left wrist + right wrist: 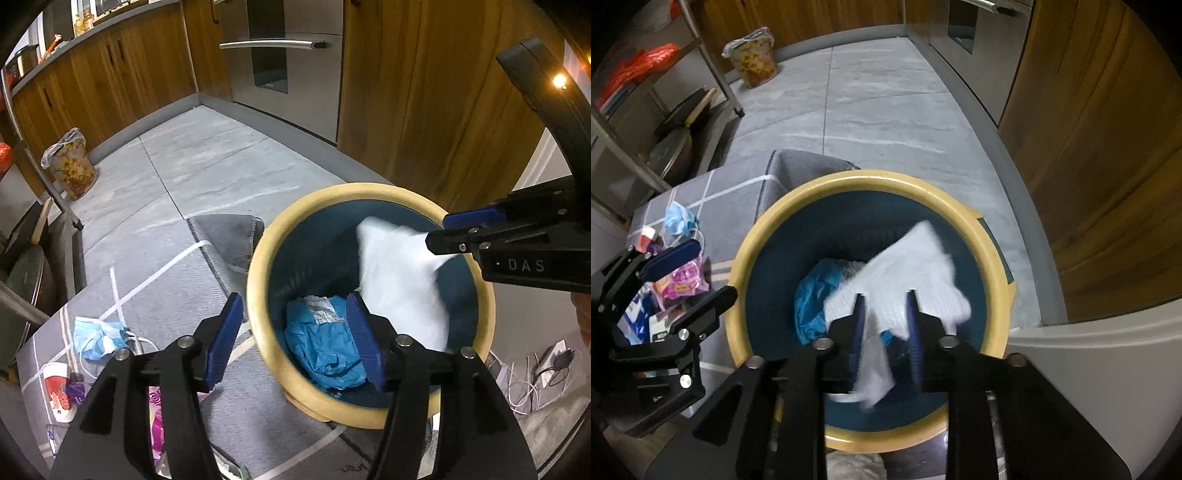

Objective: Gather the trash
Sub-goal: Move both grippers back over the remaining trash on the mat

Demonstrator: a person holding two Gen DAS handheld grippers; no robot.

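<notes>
While my two grippers hang over the bin (991, 258), the white paper (908, 266) is blurry between the jaws of my right gripper (886, 325). Those jaws are a bit apart, and I cannot tell if the pads touch the paper. Most of the paper is already inside the yellow rim.

My left gripper (295, 332) has its jaws wide apart and holds nothing. One blue pad is outside the rim and the other is inside, so the rim runs between them. Down in the bin lies a crumpled blue bag (325, 350).

The bin stands on a gray mat (177, 295) with white lines. More trash lies on the mat beside it: a blue face mask (98, 338), a white paper cup (57, 391) with red print, and a pink wrapper (685, 278). They are all on the left of the bin, close to my left gripper.

Past the mat is a gray tile floor (207, 158). A small flowery bin (72, 168) with a plastic liner stands far off by the wooden cabinets (424, 103). A shiny steel oven (284, 66) sits in the wall. A metal rack (635, 147) stands at the left side.
</notes>
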